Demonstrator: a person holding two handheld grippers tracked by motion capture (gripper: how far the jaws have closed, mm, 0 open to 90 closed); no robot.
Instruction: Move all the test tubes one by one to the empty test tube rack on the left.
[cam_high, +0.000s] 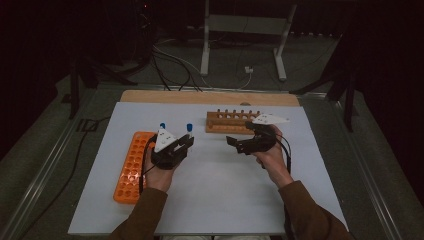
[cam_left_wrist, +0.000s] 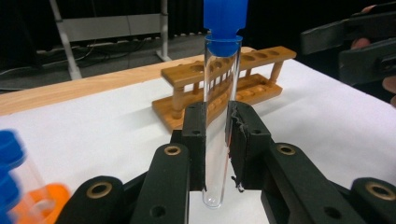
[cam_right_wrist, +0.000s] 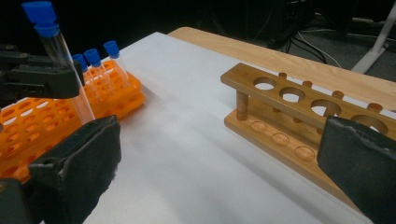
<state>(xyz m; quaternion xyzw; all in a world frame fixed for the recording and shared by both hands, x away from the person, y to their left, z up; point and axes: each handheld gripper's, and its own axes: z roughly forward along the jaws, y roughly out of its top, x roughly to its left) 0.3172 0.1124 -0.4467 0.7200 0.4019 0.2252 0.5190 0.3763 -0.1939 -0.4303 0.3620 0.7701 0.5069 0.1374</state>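
Pinching a light, slick, breakable test tube (cam_left_wrist: 216, 116) mid-barrel, left gripper (cam_left_wrist: 217, 140) — right gripper (cam_right_wrist: 219, 154), at three o'clock, spread empty.

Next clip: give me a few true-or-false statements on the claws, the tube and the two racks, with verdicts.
1. The left claw is shut on a blue-capped tube. True.
2. The right claw grips a tube. False: its jaws stand wide apart with nothing between them.
3. The wooden rack is full of tubes. False: the holes that show are empty.
4. Blue-capped tubes stand in the orange rack. True.
5. The held tube lies flat on the table. False: it is held upright in the claw.
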